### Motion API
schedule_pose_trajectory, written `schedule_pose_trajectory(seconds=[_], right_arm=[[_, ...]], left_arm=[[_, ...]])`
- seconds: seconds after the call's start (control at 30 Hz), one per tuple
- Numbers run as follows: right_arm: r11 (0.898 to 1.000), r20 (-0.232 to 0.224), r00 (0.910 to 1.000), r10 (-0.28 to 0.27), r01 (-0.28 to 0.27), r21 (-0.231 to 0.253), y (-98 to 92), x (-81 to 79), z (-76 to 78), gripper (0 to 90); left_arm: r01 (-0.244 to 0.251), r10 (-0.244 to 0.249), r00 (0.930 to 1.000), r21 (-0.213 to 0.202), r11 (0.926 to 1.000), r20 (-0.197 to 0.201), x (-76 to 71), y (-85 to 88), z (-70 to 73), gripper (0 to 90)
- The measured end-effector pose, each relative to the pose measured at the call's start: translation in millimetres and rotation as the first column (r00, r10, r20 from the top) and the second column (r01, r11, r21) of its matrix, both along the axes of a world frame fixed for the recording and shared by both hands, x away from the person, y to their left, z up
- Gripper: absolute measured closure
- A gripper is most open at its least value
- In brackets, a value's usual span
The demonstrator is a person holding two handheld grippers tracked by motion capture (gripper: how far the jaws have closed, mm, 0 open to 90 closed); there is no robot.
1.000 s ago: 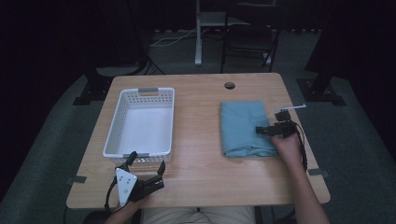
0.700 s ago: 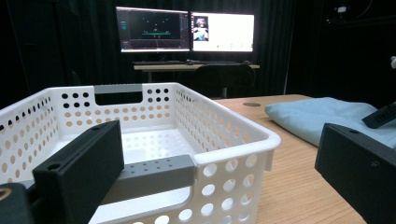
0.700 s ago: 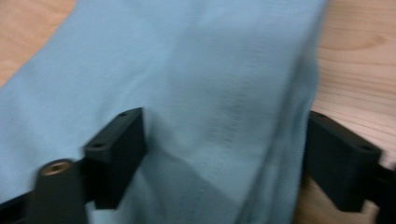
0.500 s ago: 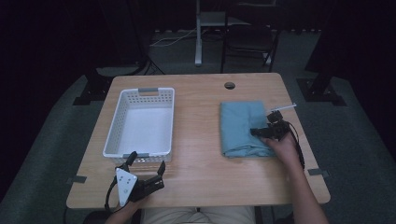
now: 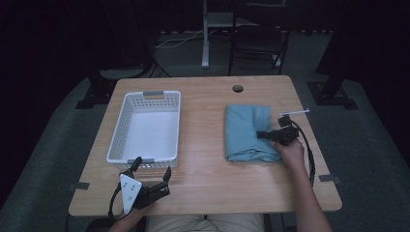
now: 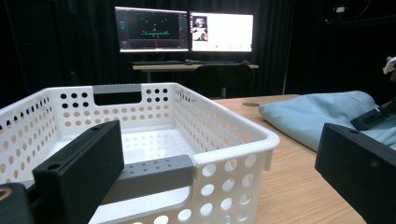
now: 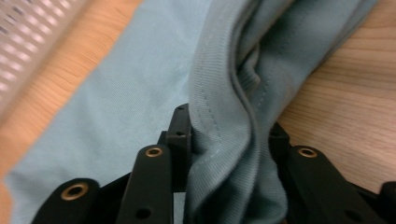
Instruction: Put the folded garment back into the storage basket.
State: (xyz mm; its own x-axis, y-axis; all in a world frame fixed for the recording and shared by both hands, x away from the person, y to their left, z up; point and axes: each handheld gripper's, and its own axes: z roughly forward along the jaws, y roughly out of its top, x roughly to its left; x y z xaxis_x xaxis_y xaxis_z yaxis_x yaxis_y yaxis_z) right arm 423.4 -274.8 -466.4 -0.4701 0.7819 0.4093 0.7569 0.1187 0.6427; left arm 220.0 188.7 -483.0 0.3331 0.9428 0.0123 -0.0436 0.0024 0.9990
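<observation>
The basket [image 5: 145, 128] is taken as the landmark and is set on the left half of the worktop [image 5: 203, 183]. To the right of the basket, well apart from it, the folded cloth [image 5: 246, 130] is laid flat on the worktop. At the cloth's edge farthest from the basket the right tongs [image 5: 263, 135] are placed, with a fold of the cloth pinched between their jaws. Just before the basket's near wall, at the worktop's front edge, the left tongs [image 5: 151, 166] are held. Behind the basket and to its right, a round hole [image 5: 237, 88] is set in the worktop near its back edge.

Matt ribbed cloth shirt [image 7: 140, 102], perforated plastic basket [image 5: 145, 126], smooth wood table [image 5: 208, 159]
</observation>
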Motion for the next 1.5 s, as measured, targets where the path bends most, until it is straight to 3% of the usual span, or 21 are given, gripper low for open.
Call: schedule_pose_trajectory(seconds=[0.13,0.47,0.67,0.97,1.07,1.17,1.27,1.4,1.47,1.5], right_arm=[[0.991,-0.020,0.9998,0.008,-0.006,0.130,-7.0,2.8,-6.4,68.7],[0.956,0.051,0.9985,0.021,-0.035,0.290,-9.2,-1.1,8.3,69.4],[0.952,0.112,0.9935,0.019,-0.053,0.302,-4.1,-6.9,22.6,69.8],[0.928,0.162,0.9868,-0.013,-0.048,0.369,-11.7,-13.8,34.6,70.3],[0.929,0.172,0.9850,-0.015,-0.050,0.367,-11.7,-15.2,38.3,70.4],[0.936,0.182,0.9832,-0.006,-0.059,0.348,-8.7,-16.4,42.6,70.4],[0.935,0.197,0.9803,-0.001,-0.070,0.348,-7.1,-17.1,46.9,70.4],[0.929,0.213,0.9771,0.001,-0.079,0.361,-7.1,-17.9,55.9,70.3],[0.919,0.225,0.9743,-0.007,-0.082,0.386,-7.9,-18.6,59.6,70.2],[0.919,0.229,0.9735,-0.009,-0.082,0.386,-8.6,-19.0,61.8,70.3]], left_arm=[[0.000,0.000,1.0000,0.000,1.0000,0.000,0.0,0.0,0.0,2.6],[0.000,0.000,1.0000,0.000,1.0000,-0.001,0.1,-0.1,0.1,2.6],[0.001,-0.001,1.0000,0.000,1.0000,0.000,0.1,0.0,0.0,2.6],[0.000,0.000,1.0000,0.000,1.0000,-0.001,0.1,-0.1,0.1,2.6],[0.000,0.000,1.0000,0.000,1.0000,-0.001,0.1,-0.1,0.1,2.6],[0.000,0.000,1.0000,0.000,1.0000,-0.001,0.1,-0.1,0.1,2.6],[0.000,0.000,1.0000,0.001,1.0000,-0.001,0.1,-0.1,0.1,2.6],[0.000,0.000,1.0000,0.000,1.0000,-0.001,0.1,-0.1,0.1,2.5],[0.000,0.000,1.0000,0.001,1.0000,-0.002,0.1,-0.1,0.1,2.5],[0.000,0.000,1.0000,0.000,1.0000,-0.001,0.1,-0.1,0.1,2.6]])
